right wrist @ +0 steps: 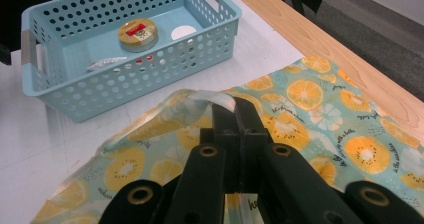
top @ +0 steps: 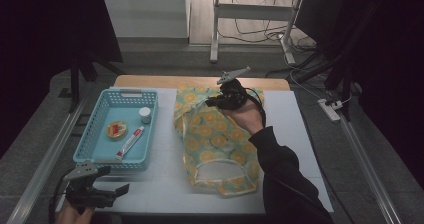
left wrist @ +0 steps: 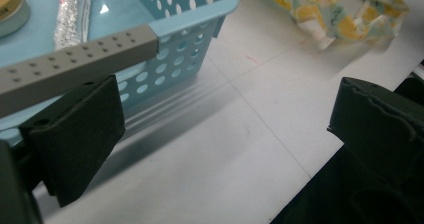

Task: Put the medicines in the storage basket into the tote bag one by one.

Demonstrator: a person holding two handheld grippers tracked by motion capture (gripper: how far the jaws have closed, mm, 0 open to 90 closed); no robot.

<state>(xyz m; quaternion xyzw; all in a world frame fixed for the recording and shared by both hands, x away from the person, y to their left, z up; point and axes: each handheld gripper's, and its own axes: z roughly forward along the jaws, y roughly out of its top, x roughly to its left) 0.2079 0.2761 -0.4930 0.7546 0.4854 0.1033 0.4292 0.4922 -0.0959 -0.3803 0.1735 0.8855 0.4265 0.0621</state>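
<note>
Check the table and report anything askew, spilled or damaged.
Nothing spilled or damaged. The citrus-print bag lies rumpled, its far corner lifted off the table by the right tool, shut on its edge. In the blue basket, the tube lies at a slant beside the round tin.

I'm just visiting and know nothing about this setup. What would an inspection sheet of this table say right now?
Surface: white table with a wooden far edge, lit dimly.
Job's things: fruit-print bag lying on the table, one edge lifted; blue basket holding a tube, a round tin and a small white jar.
Clutter: nothing seen.
Grippers: right gripper shut on the bag's handle; left gripper open, near the basket's corner, holding nothing.
Cables: one trails from the right gripper; loose wires on the floor beyond.
Surroundings: a desk frame and a power strip on the floor.
</note>
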